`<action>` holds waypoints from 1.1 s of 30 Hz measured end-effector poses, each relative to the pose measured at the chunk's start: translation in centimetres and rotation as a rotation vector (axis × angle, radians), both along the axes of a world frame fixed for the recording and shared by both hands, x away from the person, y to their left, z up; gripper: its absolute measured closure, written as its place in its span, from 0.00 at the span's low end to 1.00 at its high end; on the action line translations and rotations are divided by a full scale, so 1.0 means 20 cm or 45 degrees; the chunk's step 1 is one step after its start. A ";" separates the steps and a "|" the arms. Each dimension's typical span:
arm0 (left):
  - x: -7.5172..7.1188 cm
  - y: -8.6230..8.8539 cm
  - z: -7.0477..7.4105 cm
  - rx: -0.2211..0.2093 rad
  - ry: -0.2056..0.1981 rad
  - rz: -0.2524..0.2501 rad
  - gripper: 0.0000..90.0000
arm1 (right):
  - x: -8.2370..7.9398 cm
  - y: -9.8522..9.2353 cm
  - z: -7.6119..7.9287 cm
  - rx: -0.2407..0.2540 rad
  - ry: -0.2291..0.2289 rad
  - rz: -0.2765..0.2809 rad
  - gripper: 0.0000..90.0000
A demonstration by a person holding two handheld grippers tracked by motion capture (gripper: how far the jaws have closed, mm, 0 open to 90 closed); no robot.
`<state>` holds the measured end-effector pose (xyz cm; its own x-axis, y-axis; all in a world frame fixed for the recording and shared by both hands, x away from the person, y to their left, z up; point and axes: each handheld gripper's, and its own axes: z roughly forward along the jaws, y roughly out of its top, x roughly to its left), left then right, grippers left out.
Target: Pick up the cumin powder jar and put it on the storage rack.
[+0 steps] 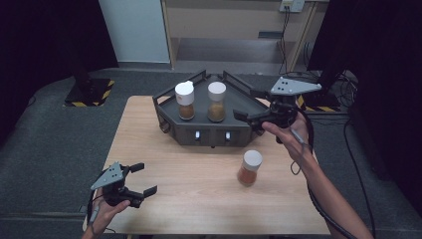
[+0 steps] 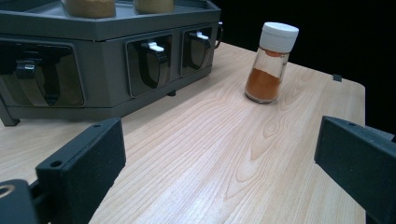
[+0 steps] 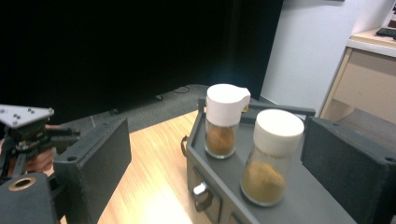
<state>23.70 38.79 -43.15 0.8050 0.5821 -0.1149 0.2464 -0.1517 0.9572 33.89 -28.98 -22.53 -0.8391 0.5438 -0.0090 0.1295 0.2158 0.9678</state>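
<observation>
Right gripper [image 1: 247, 105] at right side of grey rack [image 1: 239, 130], jaws wide apart, empty, aimed at round-capped jar [image 1: 216, 101] on rack top; spout-capped jar [image 1: 185, 100] just beside it. Left gripper [image 1: 142, 178] low over worktop [image 1: 199, 199] near front-left corner, jaws spread, empty. Orange spice jar [image 1: 249, 168] stands alone on worktop before rack.

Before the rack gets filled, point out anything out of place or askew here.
One spice jar stands alone on the table, apart from the two jars on the grey rack. It seems to lean slightly. Nothing spilled or damaged shows.
</observation>
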 end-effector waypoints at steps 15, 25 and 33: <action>-0.01 0.00 0.00 -0.001 -0.003 0.008 0.01 | -0.21 -0.20 -0.13 -0.018 0.009 -0.067 0.09; -0.01 0.00 0.00 -0.004 -0.006 0.018 0.01 | -0.35 -0.33 -0.22 -0.028 0.009 -0.134 0.09; -0.01 0.00 0.00 -0.004 -0.007 0.018 0.01 | -0.45 -0.42 -0.30 -0.018 0.028 -0.183 0.09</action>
<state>23.45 38.83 -43.10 0.7971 0.5932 -0.1126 0.2435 -0.1452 0.9590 24.83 -37.36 -28.48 -0.7525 0.6586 -0.0002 0.1810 0.2072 0.9614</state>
